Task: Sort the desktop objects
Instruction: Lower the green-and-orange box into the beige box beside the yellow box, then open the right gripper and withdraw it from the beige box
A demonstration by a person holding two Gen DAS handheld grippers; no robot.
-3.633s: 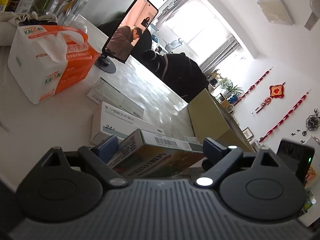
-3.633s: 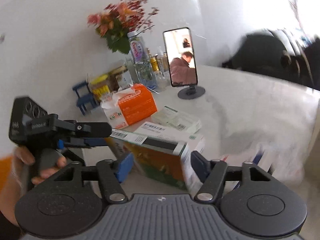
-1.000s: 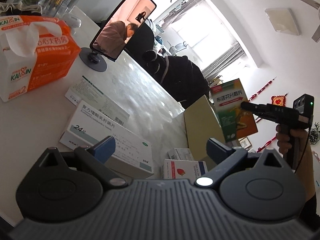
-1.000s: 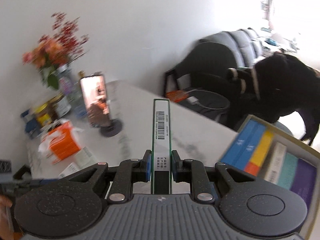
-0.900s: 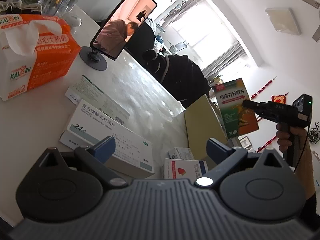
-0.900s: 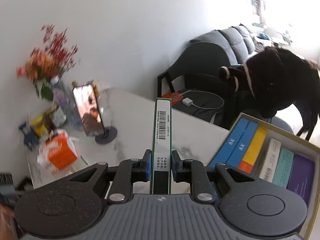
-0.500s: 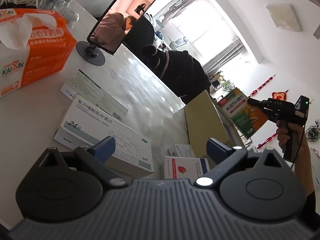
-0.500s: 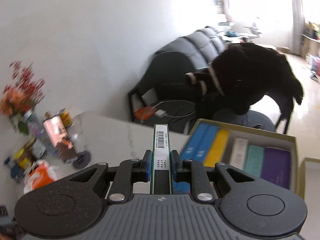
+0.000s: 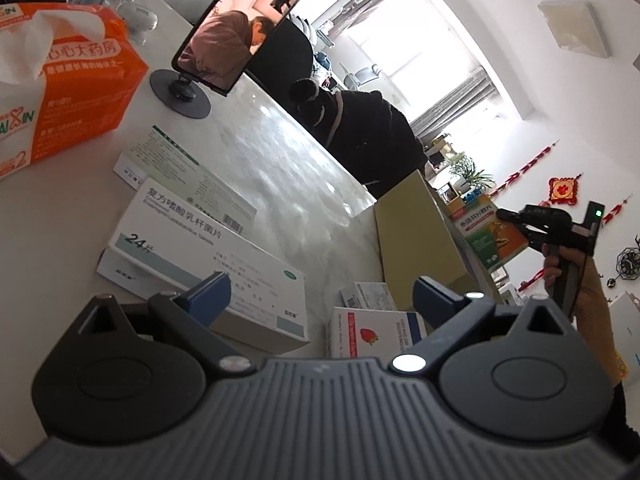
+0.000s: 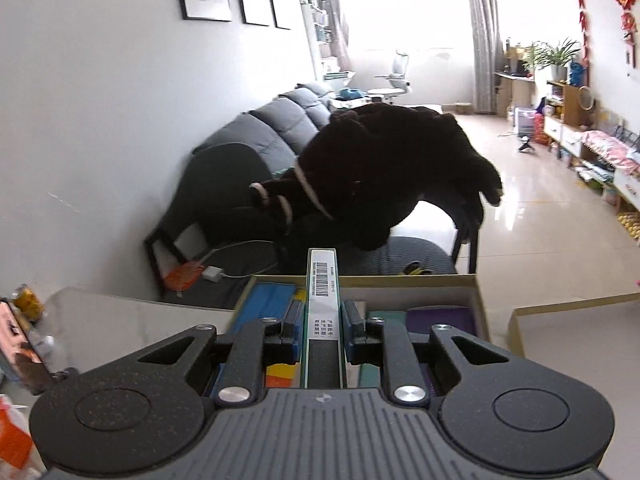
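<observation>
My right gripper [image 10: 322, 330] is shut on a green and orange medicine box [image 10: 323, 308], held edge-on above an open cardboard box [image 10: 478, 296] with several coloured boxes standing inside. In the left wrist view the same medicine box [image 9: 490, 234] hangs partly behind the cardboard box [image 9: 416, 236], held by my right gripper [image 9: 516, 220]. My left gripper [image 9: 320, 296] is open and empty, over a large white medicine box [image 9: 192, 256]. A flat white and green box [image 9: 180, 172], a red and white box [image 9: 372, 336] and a small white box [image 9: 368, 294] lie on the table.
An orange tissue pack [image 9: 64, 80] sits at the left. A phone on a round stand [image 9: 240, 28] stands behind it. A black coat on a chair [image 10: 384, 176] is just past the table's far edge. The white marble table [image 9: 280, 176] runs between the boxes.
My right gripper has carried the green and orange box down and over the cardboard box. My left gripper has stayed open and has barely moved.
</observation>
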